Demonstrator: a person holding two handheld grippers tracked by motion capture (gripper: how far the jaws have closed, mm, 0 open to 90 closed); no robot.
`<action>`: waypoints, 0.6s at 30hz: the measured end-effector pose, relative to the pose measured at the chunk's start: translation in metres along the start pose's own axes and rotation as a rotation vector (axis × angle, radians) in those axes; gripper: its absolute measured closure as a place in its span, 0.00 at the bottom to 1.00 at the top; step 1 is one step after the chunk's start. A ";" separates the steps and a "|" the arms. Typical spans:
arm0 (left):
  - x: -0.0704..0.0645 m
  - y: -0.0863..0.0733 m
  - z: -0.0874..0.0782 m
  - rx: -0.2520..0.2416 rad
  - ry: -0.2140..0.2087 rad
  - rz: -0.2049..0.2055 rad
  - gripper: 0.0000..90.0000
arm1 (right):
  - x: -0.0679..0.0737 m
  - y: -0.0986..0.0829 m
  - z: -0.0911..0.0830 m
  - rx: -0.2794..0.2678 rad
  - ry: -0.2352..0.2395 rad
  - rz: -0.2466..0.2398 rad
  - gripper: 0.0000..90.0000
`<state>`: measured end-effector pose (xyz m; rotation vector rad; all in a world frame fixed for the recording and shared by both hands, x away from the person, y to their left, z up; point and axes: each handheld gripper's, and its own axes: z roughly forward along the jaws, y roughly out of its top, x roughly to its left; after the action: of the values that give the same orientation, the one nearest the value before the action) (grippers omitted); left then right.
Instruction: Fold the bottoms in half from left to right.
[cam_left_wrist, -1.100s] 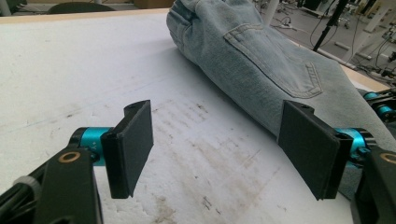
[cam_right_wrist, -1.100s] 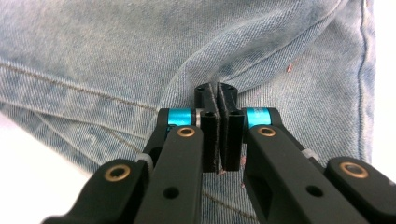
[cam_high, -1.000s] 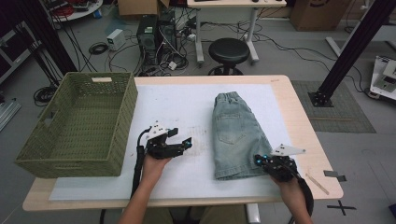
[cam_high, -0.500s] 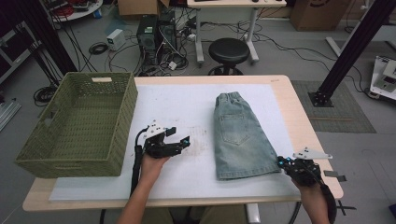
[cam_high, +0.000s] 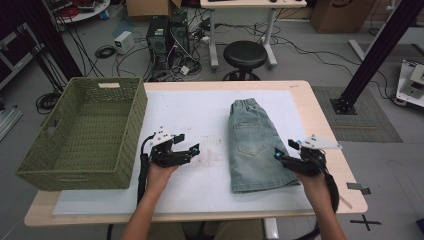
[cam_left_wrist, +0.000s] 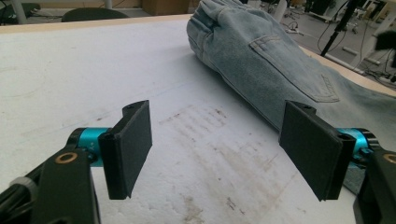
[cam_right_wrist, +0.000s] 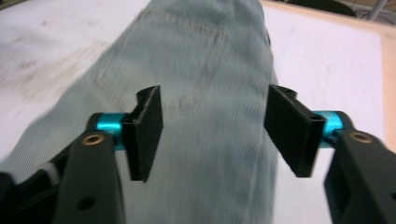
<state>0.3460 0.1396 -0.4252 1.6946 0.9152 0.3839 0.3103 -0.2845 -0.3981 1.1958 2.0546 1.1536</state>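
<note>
Shorts (cam_right_wrist: 205, 93) blurred, hem cut off; both hand-held grippers wide open, empty.

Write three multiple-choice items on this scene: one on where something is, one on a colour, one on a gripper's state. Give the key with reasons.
1. Where does the basket stand?
A. at the table's left end
B. on the shorts
C. on the floor by the stool

2. What colour are the shorts?
A. red
B. light blue
C. black

3. How does the left gripper stand?
A. shut on the shorts
B. shut on the basket's rim
C. open over the white mat

Key:
1 A: the high view shows the basket on the table's left end, left of the mat.
2 B: the shorts are pale blue denim in each view.
3 C: the left gripper view shows the jaws wide apart with only stained mat between them, the shorts off to one side.
</note>
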 end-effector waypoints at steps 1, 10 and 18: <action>0.002 0.001 0.000 0.003 -0.002 0.004 0.29 | 0.000 0.006 0.007 -0.002 0.003 -0.007 0.40; 0.012 0.005 -0.001 0.009 -0.002 0.043 0.27 | 0.000 0.065 0.079 -0.017 0.038 0.043 0.29; 0.020 0.003 0.003 0.004 -0.008 0.083 0.27 | 0.001 0.092 0.127 0.045 0.075 0.033 0.26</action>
<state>0.3622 0.1519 -0.4279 1.7406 0.8418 0.4306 0.4456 -0.2063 -0.3854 1.2298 2.1336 1.1903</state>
